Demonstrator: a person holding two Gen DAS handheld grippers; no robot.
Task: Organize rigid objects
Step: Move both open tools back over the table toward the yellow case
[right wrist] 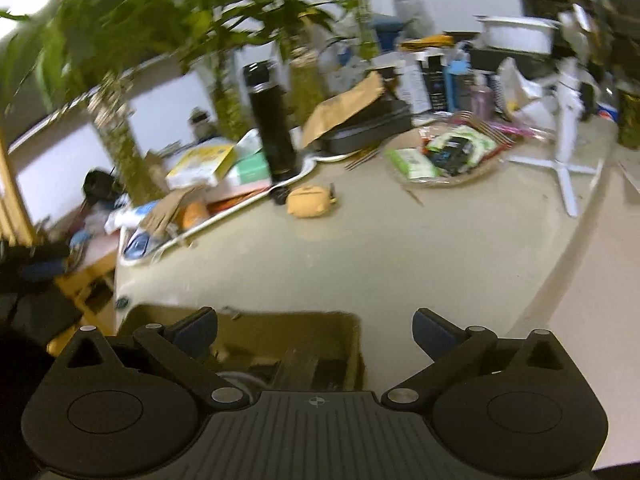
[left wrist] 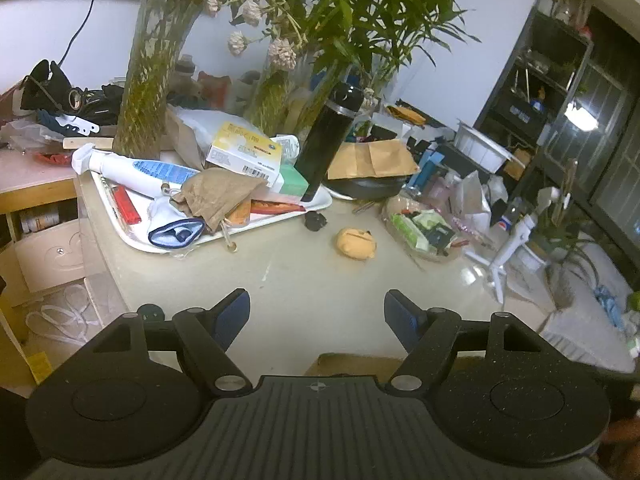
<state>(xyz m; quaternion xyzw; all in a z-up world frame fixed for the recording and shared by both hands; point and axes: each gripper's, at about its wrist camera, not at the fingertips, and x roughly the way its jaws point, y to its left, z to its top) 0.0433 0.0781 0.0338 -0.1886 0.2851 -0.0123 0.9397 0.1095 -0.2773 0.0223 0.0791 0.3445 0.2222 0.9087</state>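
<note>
Right gripper [right wrist: 315, 330]: jaws spread wide, nothing between them, above an open cardboard box [right wrist: 352, 332].
Black bottle [right wrist: 272, 120]: upright on the white tray's [right wrist: 208, 222] corner.
Yellow pouch [right wrist: 310, 200]: on the beige table [right wrist: 360, 264], just beside the tray.
Picture: blurred.

The worktop [left wrist: 304, 280] is smooth, pale and faintly glossy. A glossy black flask [left wrist: 326, 144] with a metal band stands on a smooth white plastic tray [left wrist: 136, 240]. A crumpled brown paper bag [left wrist: 220, 196] looks matt. The left hand-held gripper [left wrist: 316, 316] is matt, speckled black plastic.
</note>
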